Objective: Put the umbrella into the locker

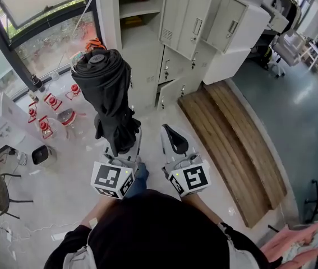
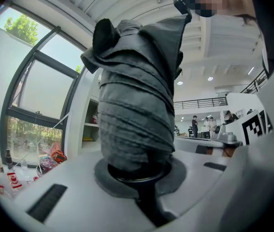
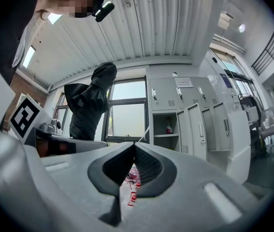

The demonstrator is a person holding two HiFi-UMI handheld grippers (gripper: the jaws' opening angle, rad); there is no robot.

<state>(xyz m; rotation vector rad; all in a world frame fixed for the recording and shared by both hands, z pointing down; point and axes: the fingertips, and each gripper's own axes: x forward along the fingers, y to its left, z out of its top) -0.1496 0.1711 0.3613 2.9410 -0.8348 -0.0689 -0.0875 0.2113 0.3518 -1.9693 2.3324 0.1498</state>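
Head view, looking down: the left gripper (image 1: 126,145) is clamped on the low end of the folded black umbrella (image 1: 107,88). The umbrella stands upright above the jaws, its bundled cloth bulging at the top. Just to the right of it, the right gripper (image 1: 174,138) holds nothing. Ahead of both grippers and well apart from them stands the grey locker (image 1: 184,15), with several doors swung open.

The left gripper view adds what the top-down look hides: the jaws closed round the umbrella's (image 2: 137,105) dark stem, right under the wrapped cloth.

The right gripper view shows its own jaws meeting at the tips, with red items (image 3: 133,187) on the floor visible through the gap lower down. From there the umbrella (image 3: 86,108) is up to its left, and the locker (image 3: 166,129) stands ahead with a compartment open.
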